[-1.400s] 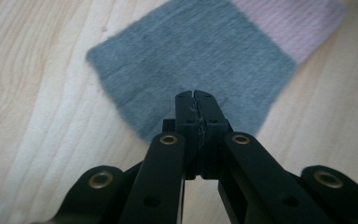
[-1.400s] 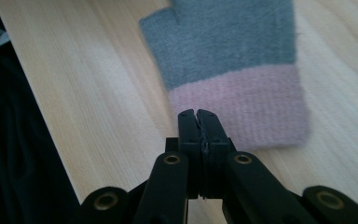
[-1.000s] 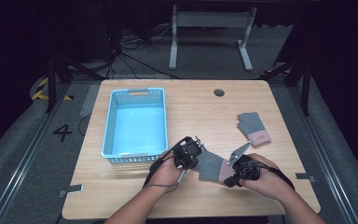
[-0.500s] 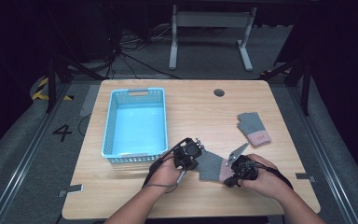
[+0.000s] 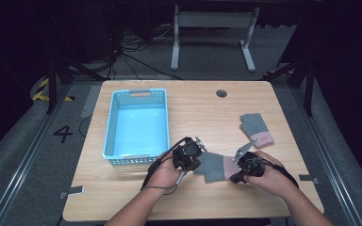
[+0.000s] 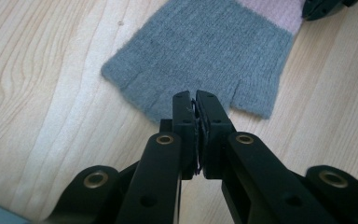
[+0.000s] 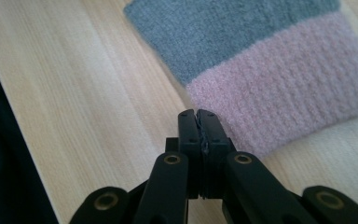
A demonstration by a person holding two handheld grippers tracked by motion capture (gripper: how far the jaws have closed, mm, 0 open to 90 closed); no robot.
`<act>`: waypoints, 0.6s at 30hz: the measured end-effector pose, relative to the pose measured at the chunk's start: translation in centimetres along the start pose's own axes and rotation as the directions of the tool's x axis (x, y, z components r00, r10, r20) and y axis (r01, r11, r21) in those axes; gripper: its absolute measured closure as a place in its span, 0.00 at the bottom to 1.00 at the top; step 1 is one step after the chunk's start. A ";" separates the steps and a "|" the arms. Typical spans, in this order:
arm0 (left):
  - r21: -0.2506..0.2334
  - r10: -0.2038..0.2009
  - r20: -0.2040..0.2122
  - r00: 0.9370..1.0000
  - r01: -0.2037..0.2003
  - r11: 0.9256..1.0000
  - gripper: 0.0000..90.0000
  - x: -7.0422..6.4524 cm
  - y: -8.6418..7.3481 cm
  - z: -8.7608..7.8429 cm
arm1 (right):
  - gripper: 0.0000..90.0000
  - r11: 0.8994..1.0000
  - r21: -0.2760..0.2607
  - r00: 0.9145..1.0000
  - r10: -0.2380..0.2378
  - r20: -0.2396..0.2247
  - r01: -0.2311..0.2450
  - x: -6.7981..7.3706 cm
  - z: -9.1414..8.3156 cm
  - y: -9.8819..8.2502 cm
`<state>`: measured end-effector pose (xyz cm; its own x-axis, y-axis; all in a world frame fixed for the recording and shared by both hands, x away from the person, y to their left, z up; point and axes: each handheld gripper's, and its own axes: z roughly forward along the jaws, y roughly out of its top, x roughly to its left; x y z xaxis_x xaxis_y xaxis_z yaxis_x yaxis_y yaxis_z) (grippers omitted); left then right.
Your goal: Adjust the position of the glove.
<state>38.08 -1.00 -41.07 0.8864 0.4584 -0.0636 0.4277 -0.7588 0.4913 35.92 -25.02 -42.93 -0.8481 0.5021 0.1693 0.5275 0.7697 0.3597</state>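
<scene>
On the wooden table [image 5: 193,108] a blue basket [image 5: 136,125] sits left. A grey glove with a pink cuff [image 5: 215,166] lies flat between both claws. The left claw [image 6: 196,105], pressed together, meets its finger edge; the right claw [image 7: 198,119], also pressed together, sits at the cuff's edge. Another glove [image 5: 256,128] lies beyond.

High view overlooks table [image 5: 193,108]; gripper views hug it.

Bare forearms, black left claw [image 6: 195,100] and right claw [image 7: 198,116] with brass rivets, trailing black cables
</scene>
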 end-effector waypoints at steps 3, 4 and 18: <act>-0.002 -0.011 0.001 1.000 0.011 1.000 0.96 0.2 -0.2 -0.1 | 1.00 1.000 -0.002 1.000 0.006 0.005 -0.006 -0.4 -0.1 -0.1; -0.002 -0.011 0.001 1.000 0.011 1.000 0.96 0.2 -0.2 -0.1 | 1.00 1.000 -0.002 1.000 0.006 0.005 -0.006 -0.4 -0.1 -0.1; -0.064 -0.024 0.021 1.000 0.025 0.998 0.90 0.6 -0.4 -1.4 | 0.97 0.999 -0.040 1.000 0.014 0.013 -0.013 -0.5 -1.5 0.0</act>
<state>38.16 0.24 -40.08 0.8794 0.4668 -0.0932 0.4376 -0.7157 0.5443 36.27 -25.86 -41.61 -0.8401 0.5176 0.1625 0.5362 0.7467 0.3937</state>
